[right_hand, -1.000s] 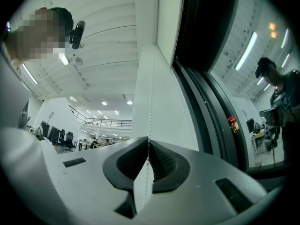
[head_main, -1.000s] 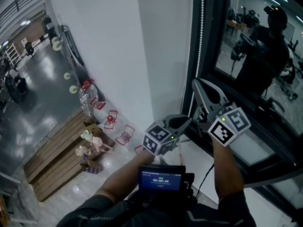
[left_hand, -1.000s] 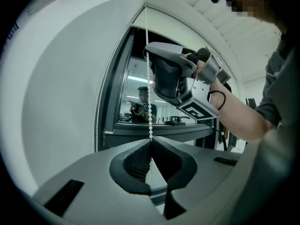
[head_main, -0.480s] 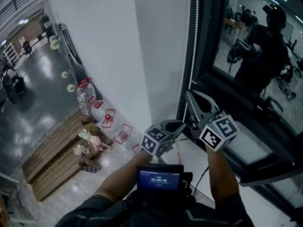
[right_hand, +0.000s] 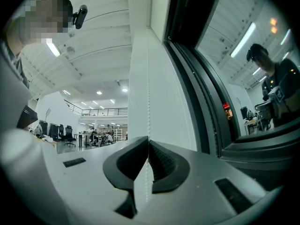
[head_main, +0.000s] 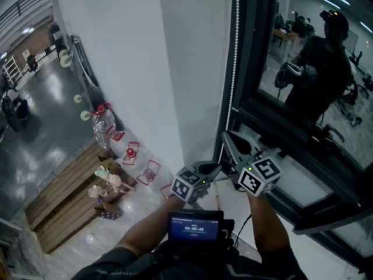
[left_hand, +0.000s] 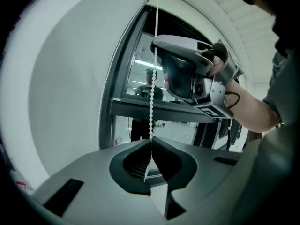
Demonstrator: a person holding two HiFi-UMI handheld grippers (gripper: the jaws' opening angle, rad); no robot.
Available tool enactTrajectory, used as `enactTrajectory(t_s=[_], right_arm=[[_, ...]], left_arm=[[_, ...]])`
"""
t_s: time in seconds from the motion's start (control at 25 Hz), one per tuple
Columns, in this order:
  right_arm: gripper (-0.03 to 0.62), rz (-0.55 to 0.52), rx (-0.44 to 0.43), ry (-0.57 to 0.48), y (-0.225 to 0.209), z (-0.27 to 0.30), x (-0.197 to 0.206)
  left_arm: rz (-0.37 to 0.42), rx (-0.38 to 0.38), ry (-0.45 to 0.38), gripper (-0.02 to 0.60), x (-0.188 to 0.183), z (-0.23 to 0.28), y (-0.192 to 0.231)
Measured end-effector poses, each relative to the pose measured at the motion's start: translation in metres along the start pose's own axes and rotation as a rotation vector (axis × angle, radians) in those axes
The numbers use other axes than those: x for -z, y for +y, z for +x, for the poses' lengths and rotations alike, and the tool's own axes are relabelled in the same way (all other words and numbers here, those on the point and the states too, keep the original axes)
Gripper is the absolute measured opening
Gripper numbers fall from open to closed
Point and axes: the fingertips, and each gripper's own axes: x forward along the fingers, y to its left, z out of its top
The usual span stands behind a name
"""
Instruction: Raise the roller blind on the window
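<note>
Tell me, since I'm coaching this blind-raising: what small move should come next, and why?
Probably draw both hands straight down together. The left gripper and the right gripper are each shut on the bead chain, right above left, and the chain runs straight and taut above them, so a downward pull should turn the roller.

White wall (head_main: 145,69) is seen down centre frame. Dark window frame (head_main: 256,57) is set at right, and ceiling strip lights are mirrored in the glass (head_main: 303,16) at upper right. Glossy grey floor (head_main: 41,139) is seen at left. Wooden slatted pallet (head_main: 64,200) is laid at lower left, with a red-capped clear bottle (head_main: 102,127) stood just above it. In the right gripper view, a lit hall with a mezzanine railing (right_hand: 101,110) is seen at left.
</note>
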Motion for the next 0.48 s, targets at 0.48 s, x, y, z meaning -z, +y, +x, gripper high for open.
enactTrajectory(t_s=[0.48], right_arm=[[0.003, 0.023, -0.009, 0.006, -0.003, 0.004, 0.003]], left_arm=[[0.005, -0.049, -0.292, 0.071, -0.128, -0.075, 0.005]])
